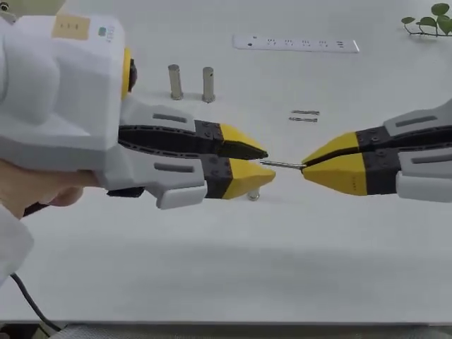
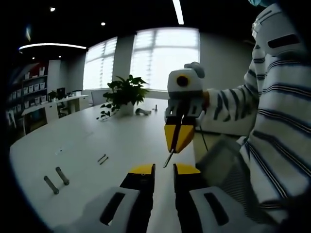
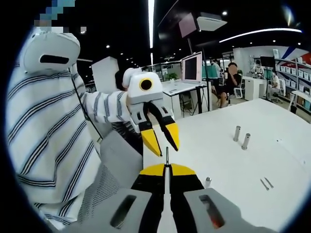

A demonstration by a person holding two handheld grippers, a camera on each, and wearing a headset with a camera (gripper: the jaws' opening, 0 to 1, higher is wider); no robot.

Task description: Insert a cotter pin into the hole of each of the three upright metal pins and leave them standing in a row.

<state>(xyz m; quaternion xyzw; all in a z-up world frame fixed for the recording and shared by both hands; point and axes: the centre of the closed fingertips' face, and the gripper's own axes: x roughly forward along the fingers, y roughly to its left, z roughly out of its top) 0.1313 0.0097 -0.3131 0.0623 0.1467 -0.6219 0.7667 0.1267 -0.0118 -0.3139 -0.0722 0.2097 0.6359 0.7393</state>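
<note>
1. Head view looks down on the white table (image 1: 212, 268), where all the work sits.
2. The left gripper (image 1: 267, 164) reaches in from 9 o'clock, its jaws parted and holding nothing.
3. The right gripper (image 1: 305, 167) comes in from 3 o'clock, its jaws pinched tight on a cotter pin.
4. At 11 o'clock from the meeting tips, one metal pin (image 1: 174, 81) and a second metal pin (image 1: 208, 84) stand upright, near each other but apart. They are too small for me to tell whether their holes are filled.
5. A third metal pin (image 1: 253, 195) stands at 6 o'clock, just beneath the left gripper's lower jaw and mostly hidden by it.
6. The held cotter pin (image 1: 282, 164) lies level above the table, its free end pointing to 9 o'clock, toward the left gripper's open gap.
7. 2 spare cotter pins (image 1: 304, 112) lie side by side at 1 o'clock.
8. I judge that an early insertion is in hand. Next, the left jaws must steady the third metal pin or regrip the cotter pin. Then the cotter pin's tip must be lined up squarely with the cross hole without toppling the metal pin.
</note>
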